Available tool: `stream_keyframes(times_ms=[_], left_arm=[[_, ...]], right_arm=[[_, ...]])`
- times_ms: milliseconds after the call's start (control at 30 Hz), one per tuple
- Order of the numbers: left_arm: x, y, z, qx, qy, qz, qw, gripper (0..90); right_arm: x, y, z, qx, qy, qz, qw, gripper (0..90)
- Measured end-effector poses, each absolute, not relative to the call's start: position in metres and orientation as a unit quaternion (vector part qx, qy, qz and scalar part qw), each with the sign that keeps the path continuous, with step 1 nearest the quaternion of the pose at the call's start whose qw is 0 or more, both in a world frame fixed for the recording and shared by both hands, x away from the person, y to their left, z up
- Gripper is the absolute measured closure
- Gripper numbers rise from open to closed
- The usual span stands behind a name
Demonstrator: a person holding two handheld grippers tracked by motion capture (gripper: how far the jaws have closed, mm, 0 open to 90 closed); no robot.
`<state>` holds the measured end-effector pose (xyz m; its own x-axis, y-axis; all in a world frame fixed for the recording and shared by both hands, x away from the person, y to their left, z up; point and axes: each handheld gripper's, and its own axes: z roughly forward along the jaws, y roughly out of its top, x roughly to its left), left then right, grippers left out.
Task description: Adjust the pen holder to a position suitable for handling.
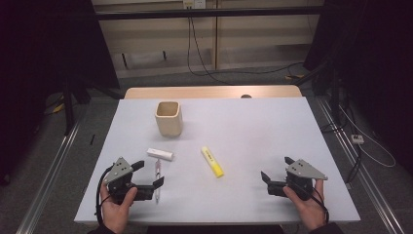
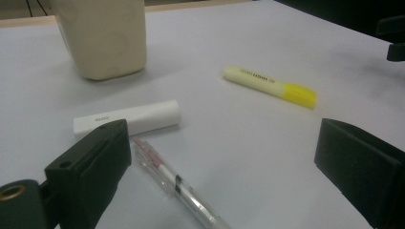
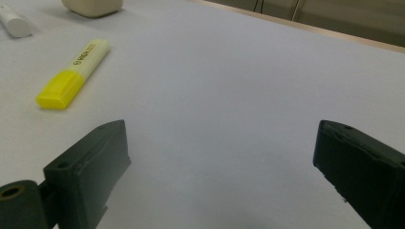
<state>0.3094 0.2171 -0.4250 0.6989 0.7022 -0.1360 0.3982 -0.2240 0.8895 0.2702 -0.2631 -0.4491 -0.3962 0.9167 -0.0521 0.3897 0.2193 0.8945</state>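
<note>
Left hand-held gripper (image 2: 224, 157) faces white stick (image 2: 128, 118) printed "GLOO".

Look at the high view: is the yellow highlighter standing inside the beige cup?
No, the yellow highlighter lies flat on the table, apart from the beige cup, which stands farther back.

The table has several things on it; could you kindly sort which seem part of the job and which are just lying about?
Likely the job:
- cup
- highlighter
- clear pen
- white stick

Lying about:
- floor cables
- wall socket
</note>
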Motion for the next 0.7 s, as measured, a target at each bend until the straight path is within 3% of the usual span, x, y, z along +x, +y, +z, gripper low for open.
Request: stream_keyframes(times_ms=[700], left_arm=[[0.3157, 0.2154, -0.4187, 0.767, 0.366, 0.153, 0.505, 5.0]], right_arm=[[0.2702, -0.2627, -0.4491, 0.456, 0.72, 0.43, 0.298, 4.2]])
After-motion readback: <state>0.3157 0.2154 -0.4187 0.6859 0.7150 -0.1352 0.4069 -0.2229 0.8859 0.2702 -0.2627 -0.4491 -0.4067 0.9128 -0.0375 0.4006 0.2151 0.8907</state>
